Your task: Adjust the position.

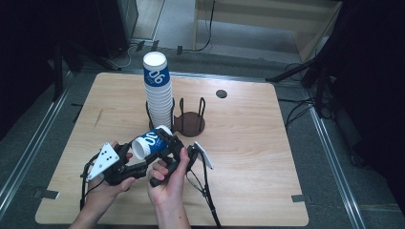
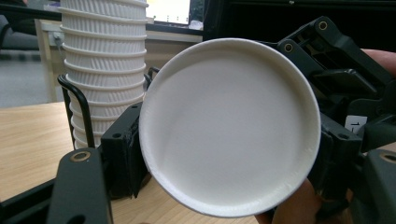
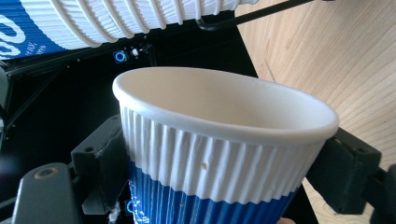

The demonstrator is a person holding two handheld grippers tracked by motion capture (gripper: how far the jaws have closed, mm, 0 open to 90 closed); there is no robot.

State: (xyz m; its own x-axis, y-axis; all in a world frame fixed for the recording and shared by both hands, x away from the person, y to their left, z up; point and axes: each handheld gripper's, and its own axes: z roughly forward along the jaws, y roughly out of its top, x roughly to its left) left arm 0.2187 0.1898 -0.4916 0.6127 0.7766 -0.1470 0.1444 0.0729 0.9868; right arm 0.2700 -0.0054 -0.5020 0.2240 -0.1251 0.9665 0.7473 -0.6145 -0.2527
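**Ana:** Near the front of the wooden surface, both hands meet over one paper cup. It lies on its side in the air, just in front of the tall cup stack in the wire holder.

**Ben:** Which gripper has it?

**Ana:** Both, I'd say. In the left gripper view the left gripper has its jaws clenched on the cup's base end, and the white bottom faces that camera squarely. In the right gripper view the right gripper has its jaws pressed against the ribbed wall just under the rim, one on each side, grasping the cup as well.

**Ben:** Why hold one cup twice?

**Ana:** My guess is that it is really two cups nested together, or a handover. One gripper pins the base, the other takes the rim end, so they can pull apart along the cup's axis. Holding it level keeps both ends reachable.

**Ben:** And the stack?

**Ana:** Upside down, bases up, with the wire posts keeping it from toppling. The holder's second ring, to the right, stands empty, likely where cups are to go.

**Ben:** Any risk?

**Ana:** The rim looks slightly squeezed oval; a harder grip could crease the paper.
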